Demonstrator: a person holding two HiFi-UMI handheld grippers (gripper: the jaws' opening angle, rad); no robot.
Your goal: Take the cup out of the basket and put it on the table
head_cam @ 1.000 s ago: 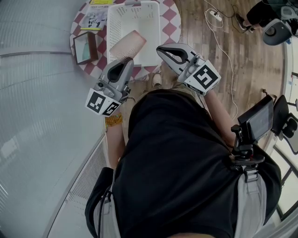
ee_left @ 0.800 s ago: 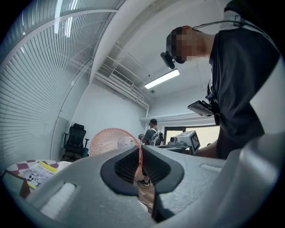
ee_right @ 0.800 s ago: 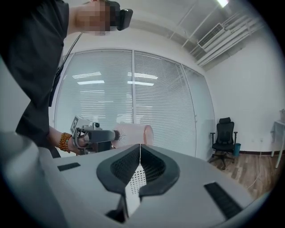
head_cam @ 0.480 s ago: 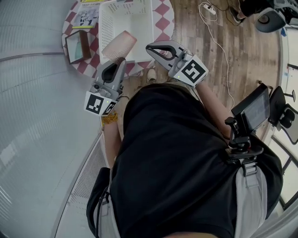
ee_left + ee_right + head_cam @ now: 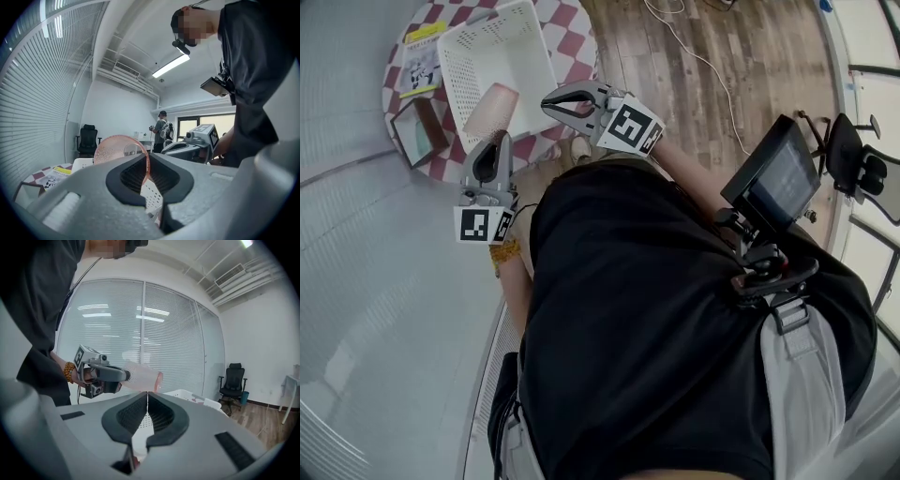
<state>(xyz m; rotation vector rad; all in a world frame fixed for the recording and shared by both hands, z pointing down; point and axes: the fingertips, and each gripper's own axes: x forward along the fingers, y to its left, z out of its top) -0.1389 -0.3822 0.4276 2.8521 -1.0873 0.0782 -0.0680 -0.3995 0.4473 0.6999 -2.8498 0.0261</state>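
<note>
A pink translucent cup [image 5: 490,110] hangs on its side over the near edge of the white basket [image 5: 492,58]. My left gripper [image 5: 494,141] is shut on the cup's rim. In the left gripper view the cup [image 5: 117,147] fills the space ahead of the left gripper [image 5: 147,163], its thin wall pinched between the pads. My right gripper [image 5: 549,101] hovers just right of the cup, shut and empty. The right gripper view shows the right gripper [image 5: 147,397] with its jaws together, and beyond it the cup [image 5: 143,376], the left gripper [image 5: 104,373] and the basket [image 5: 187,397].
The basket stands on a round table with a red-and-white check cloth [image 5: 572,42]. A framed picture [image 5: 417,133] and a booklet [image 5: 420,64] lie left of the basket. A cable [image 5: 698,58] runs over the wood floor. Another person [image 5: 161,131] stands far back.
Both grippers have sunk lower, the cup going down with the left one. The head view has swung, so the table and basket now sit further up and left.
</note>
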